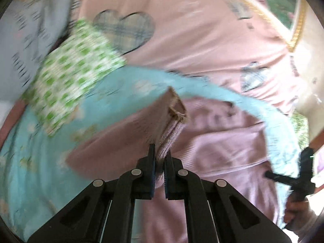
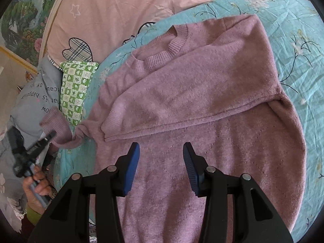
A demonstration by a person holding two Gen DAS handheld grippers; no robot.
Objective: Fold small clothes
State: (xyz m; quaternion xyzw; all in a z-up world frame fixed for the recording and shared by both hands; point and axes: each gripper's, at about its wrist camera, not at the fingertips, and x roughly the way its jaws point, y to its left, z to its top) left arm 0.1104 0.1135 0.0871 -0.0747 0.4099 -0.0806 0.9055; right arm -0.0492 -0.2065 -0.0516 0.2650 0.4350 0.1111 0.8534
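A mauve knitted sweater point(image 2: 202, 93) lies on a light blue floral cloth point(image 2: 293, 40), one sleeve folded across its chest. My right gripper point(image 2: 161, 151) is open and empty just above the sweater's body, below the folded sleeve. My left gripper point(image 1: 160, 151) is shut on the ribbed cuff point(image 1: 172, 121) of the other sleeve and holds it lifted; this view is blurred by motion. The left gripper also shows in the right wrist view point(image 2: 48, 135) at the far left with the cuff point(image 2: 54, 125). The right gripper shows in the left wrist view point(image 1: 271, 175) at the right edge.
A pink bedsheet point(image 2: 121, 10) with plaid patches lies under the blue cloth. A green-and-white checked pillow point(image 2: 77, 89) and a grey printed pillow point(image 2: 34, 101) lie beside the sweater's collar side. A flowered wall picture point(image 2: 26, 20) and a gold frame stand beyond the bed.
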